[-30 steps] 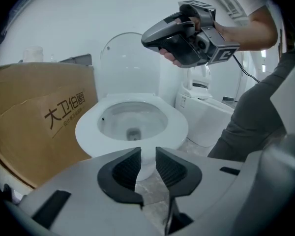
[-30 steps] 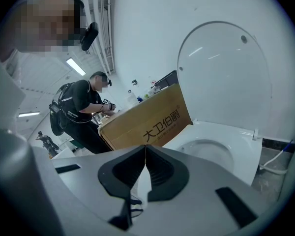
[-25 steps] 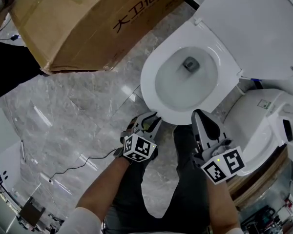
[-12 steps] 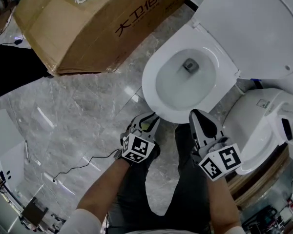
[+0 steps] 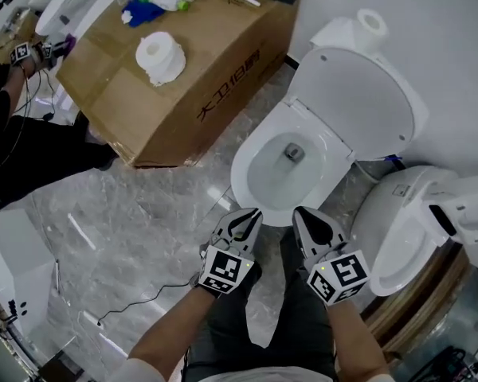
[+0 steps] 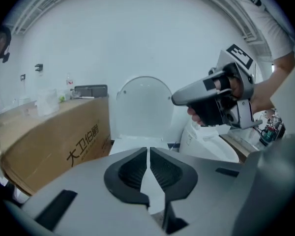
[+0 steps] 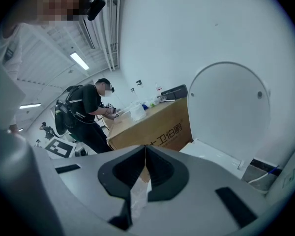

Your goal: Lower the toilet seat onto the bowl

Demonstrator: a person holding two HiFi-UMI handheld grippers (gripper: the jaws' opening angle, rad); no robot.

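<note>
The white toilet bowl (image 5: 283, 165) stands open, with its seat and lid (image 5: 354, 106) raised against the tank. Both grippers hover side by side just short of the bowl's front rim, touching nothing. My left gripper (image 5: 245, 216) is shut and empty, its jaws meeting in the left gripper view (image 6: 148, 154), which looks at the raised lid (image 6: 145, 104) and at the right gripper (image 6: 214, 97). My right gripper (image 5: 305, 216) is shut and empty too (image 7: 145, 154), with the upright lid (image 7: 231, 107) ahead on its right.
A large cardboard box (image 5: 183, 70) with a toilet paper roll (image 5: 161, 58) stands left of the bowl. A second white toilet (image 5: 398, 221) lies at the right. Another roll (image 5: 372, 22) sits on the tank. A person (image 5: 16, 134) works at far left; a cable (image 5: 135, 309) lies on the floor.
The head view has pulled back and tilted up, showing more of the room. Both grippers have drawn closer together in front of the bowl. The seat and lid remain raised.
</note>
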